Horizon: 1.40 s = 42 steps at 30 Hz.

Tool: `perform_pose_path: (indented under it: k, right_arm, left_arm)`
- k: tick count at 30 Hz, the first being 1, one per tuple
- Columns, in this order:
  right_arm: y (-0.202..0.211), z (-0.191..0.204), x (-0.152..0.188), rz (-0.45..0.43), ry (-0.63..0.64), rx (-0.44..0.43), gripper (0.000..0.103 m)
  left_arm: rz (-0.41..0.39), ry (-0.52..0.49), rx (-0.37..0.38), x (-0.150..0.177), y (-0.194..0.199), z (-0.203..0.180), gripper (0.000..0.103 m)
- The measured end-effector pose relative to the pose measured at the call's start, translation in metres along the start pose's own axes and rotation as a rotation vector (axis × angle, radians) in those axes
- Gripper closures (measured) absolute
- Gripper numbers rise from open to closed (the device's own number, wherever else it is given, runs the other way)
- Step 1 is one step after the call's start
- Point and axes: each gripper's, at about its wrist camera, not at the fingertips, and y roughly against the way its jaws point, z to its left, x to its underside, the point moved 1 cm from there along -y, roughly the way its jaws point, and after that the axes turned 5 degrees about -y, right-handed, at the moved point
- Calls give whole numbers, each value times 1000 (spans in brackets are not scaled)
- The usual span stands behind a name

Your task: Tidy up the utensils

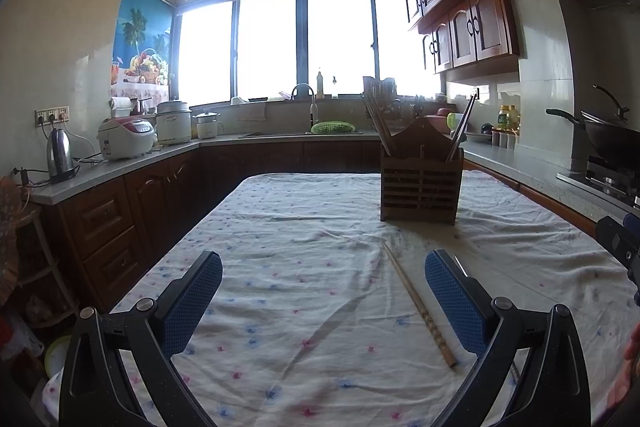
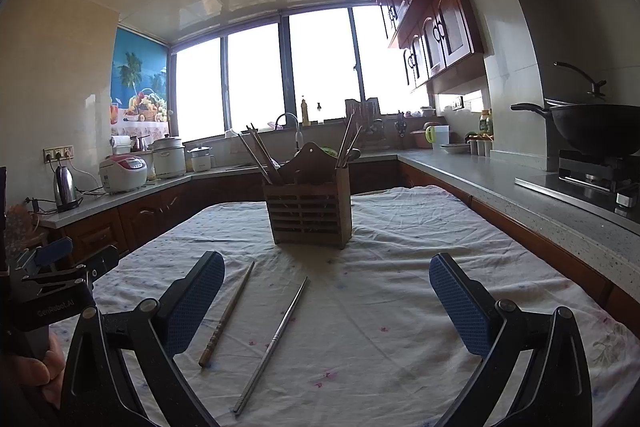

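Note:
A slatted wooden utensil holder [image 1: 421,183] [image 2: 310,213] stands upright on the cloth-covered table [image 1: 304,227], with several chopsticks leaning out of it. A wooden chopstick [image 1: 420,305] [image 2: 228,313] lies on the cloth in front of it. A metal chopstick [image 2: 274,341] lies just right of the wooden one in the right wrist view. My left gripper [image 1: 324,301] is open above the cloth, its right finger beside the wooden chopstick. My right gripper [image 2: 328,301] is open too, with both loose chopsticks between its fingers and nothing held.
Grey counters run along the left, back and right walls. A kettle [image 1: 60,157], rice cookers [image 1: 126,139], a sink with faucet [image 1: 310,107] and a green basket [image 1: 333,127] sit on them. A wok [image 2: 596,131] rests on the stove at right. A hand [image 2: 38,371] holds the other gripper.

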Motion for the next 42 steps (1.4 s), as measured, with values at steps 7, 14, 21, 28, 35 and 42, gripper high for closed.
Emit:
perform_pose_path:
  k: [7,14,21,28,35,42]
  right_arm:
    - [0,0,0,-1,2,-2,0]
    - [0,1,0,-1,1,-2,0]
    - [0,1,0,-1,1,-4,0]
    - [0,2,1,0,-2,-7,0]
    - [0,3,1,0,-3,-12,0]
    - [0,4,1,0,-3,-13,0]
  left_arm:
    - [-1,-3,3,-1,1,-2,1]
    - [-3,-3,2,0,2,-4,1]
    - [-1,-4,5,1,2,-5,1]
    - [-4,-15,10,1,3,-8,1]
    - [1,-10,7,0,3,-10,1]
    - [1,-13,9,0,3,-11,1]
